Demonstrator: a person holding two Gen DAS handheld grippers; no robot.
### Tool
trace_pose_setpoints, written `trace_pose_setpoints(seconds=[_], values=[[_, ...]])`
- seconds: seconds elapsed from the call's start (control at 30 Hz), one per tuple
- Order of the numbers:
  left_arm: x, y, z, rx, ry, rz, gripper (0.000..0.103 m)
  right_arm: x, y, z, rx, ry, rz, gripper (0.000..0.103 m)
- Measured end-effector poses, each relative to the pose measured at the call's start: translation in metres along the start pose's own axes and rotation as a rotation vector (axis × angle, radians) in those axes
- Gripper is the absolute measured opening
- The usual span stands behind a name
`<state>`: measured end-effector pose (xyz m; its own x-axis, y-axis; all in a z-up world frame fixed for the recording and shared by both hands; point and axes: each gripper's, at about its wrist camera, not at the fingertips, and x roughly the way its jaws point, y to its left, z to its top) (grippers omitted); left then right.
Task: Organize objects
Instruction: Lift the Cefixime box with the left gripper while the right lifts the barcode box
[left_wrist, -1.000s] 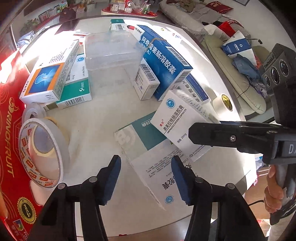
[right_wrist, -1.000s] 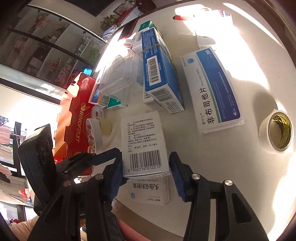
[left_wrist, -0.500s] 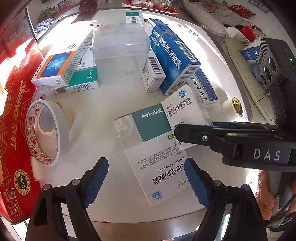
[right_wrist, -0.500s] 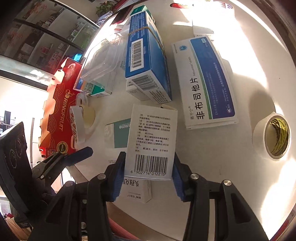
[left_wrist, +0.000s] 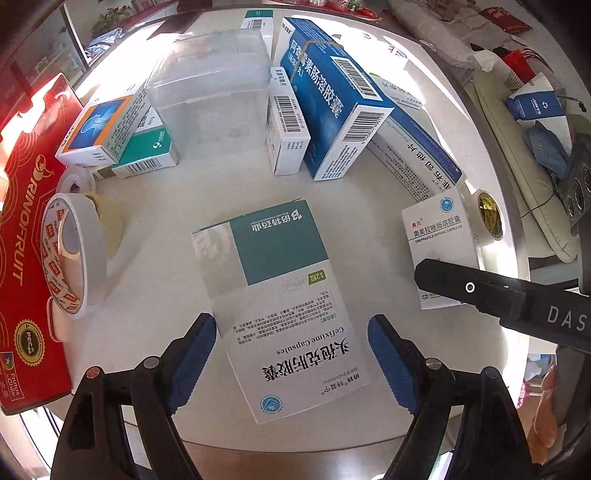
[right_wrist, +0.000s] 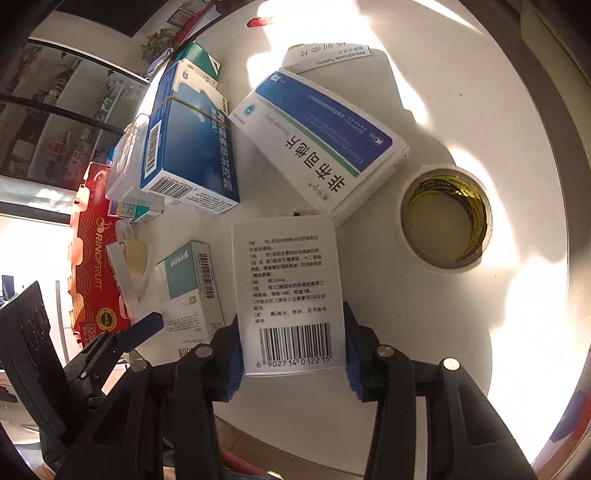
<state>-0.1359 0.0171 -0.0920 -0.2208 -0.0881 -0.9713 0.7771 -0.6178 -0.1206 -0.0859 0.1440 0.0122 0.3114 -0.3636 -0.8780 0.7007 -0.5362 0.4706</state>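
Observation:
A teal and white Cefixime box (left_wrist: 273, 280) lies flat on the white table between the fingers of my left gripper (left_wrist: 291, 326). That gripper stands wide open and its blue pads are clear of the box sides. My right gripper (right_wrist: 291, 343) is closing on a white box with a barcode (right_wrist: 291, 291), with both pads against its long sides. In the left wrist view this white box (left_wrist: 439, 243) hangs to the right of the teal one, with a right finger (left_wrist: 480, 291) in front of it. The Cefixime box (right_wrist: 188, 291) sits left of the held box.
Behind stand a clear plastic container (left_wrist: 210, 81), a big blue box (left_wrist: 332, 92) and a long blue and white box (right_wrist: 317, 147). A tape roll (right_wrist: 443, 218) lies right. Tape rolls (left_wrist: 70, 258) and a red carton (left_wrist: 26, 236) lie left. The table edge is close below.
My left jaws spread wider and moved over the teal box. My right gripper closed on the white box and carried it right, off the teal box.

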Motion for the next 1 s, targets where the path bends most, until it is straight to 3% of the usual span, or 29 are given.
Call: trace_pose_setpoints(seconds=[0.2,0.3,0.47,0.53,0.57,0.6,0.7,0.83,1.0], values=[[0.018,0.008,0.009,-0.104,0.065,0.005,0.095,0.002,0.009,0.004,-0.026,0.007,-0.016,0.049],[0.023,0.015,0.015,-0.147,0.081,-0.014,0.1,0.006,0.017,0.005,-0.052,0.021,-0.017,0.063],[0.031,0.018,0.019,-0.126,0.074,-0.025,0.103,0.009,0.024,0.007,-0.079,0.026,-0.042,0.069],[0.032,0.021,0.019,-0.078,0.048,-0.037,0.098,0.009,0.025,0.006,-0.086,0.019,-0.06,0.064],[0.031,0.022,0.018,-0.046,0.028,-0.034,0.094,0.009,0.024,0.005,-0.087,0.015,-0.067,0.055],[0.029,0.023,0.018,-0.011,0.003,-0.034,0.081,0.008,0.02,0.004,-0.077,0.013,-0.053,0.055],[0.031,0.035,0.015,0.046,-0.042,-0.108,0.08,0.005,0.013,0.0,-0.047,-0.013,-0.027,0.054],[0.029,0.042,0.003,0.117,-0.13,-0.11,0.079,-0.005,0.004,-0.009,-0.014,-0.084,0.028,0.05],[-0.019,0.03,-0.016,0.223,-0.319,-0.095,0.079,-0.013,-0.002,-0.03,0.055,-0.165,0.138,0.05]])
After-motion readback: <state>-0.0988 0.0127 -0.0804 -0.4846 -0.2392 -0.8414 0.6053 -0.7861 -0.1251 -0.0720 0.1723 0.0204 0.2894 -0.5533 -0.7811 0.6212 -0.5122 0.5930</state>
